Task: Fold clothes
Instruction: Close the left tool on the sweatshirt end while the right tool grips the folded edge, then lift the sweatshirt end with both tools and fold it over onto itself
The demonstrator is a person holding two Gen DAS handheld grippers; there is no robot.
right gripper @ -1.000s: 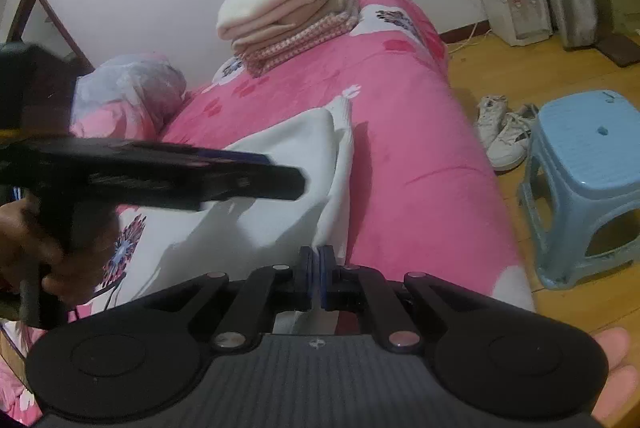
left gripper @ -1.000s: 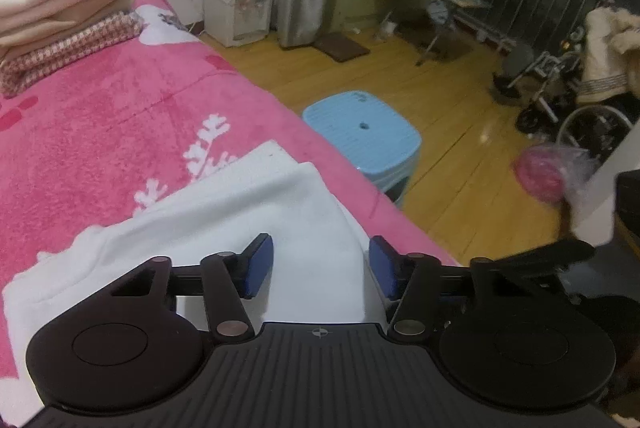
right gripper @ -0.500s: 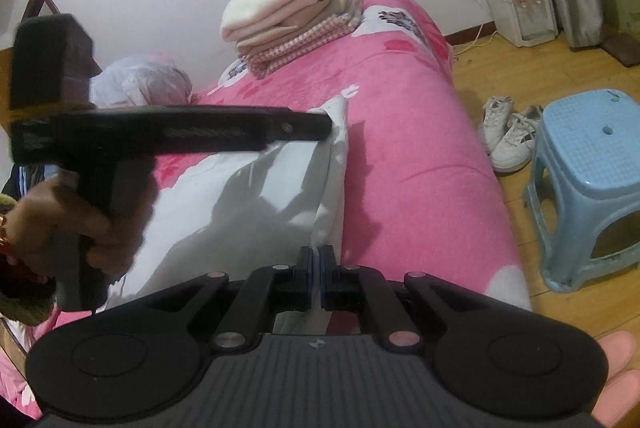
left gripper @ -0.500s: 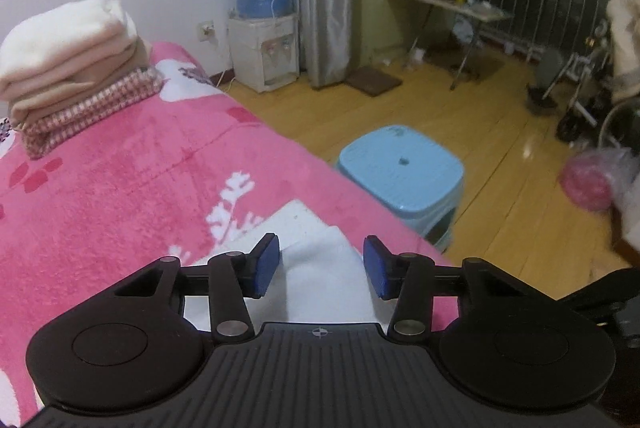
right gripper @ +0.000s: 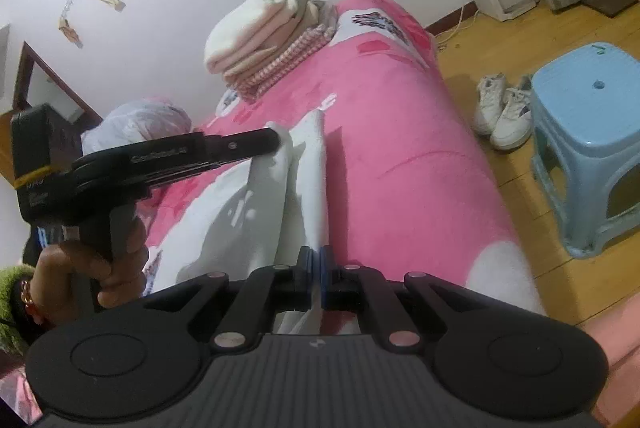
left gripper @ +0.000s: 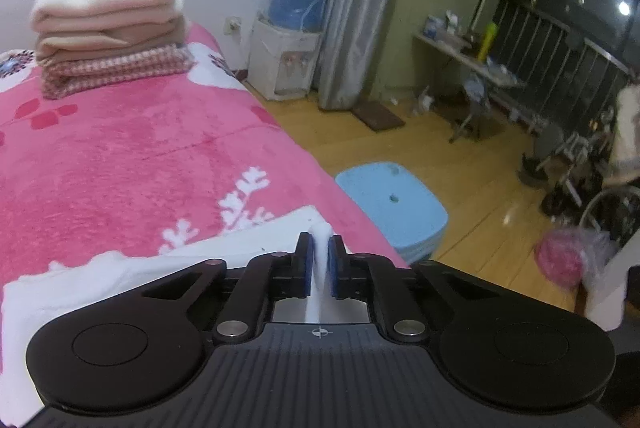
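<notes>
A pink blanket point(left gripper: 120, 155) with white leaf prints covers the bed and fills most of both views, running from the near edge to the white wall at the far end. On it, toward the near right edge of the bed, lies the white garment point(right gripper: 248, 203), spread flat with one long fold raised along its right side. A stack of folded clothes point(left gripper: 108, 27), cream on top and pink check beneath, sits at the far end of the bed against the wall. On the wooden floor to the right stands a light blue stool point(right gripper: 588, 131), with a pair of white sneakers point(right gripper: 500, 111) just beside it. The left gripper point(left gripper: 319, 260) is clamped on a far corner of the garment, white cloth pinched between its blue pads. The right gripper point(right gripper: 316, 276) is clenched on the garment's near edge.
</notes>
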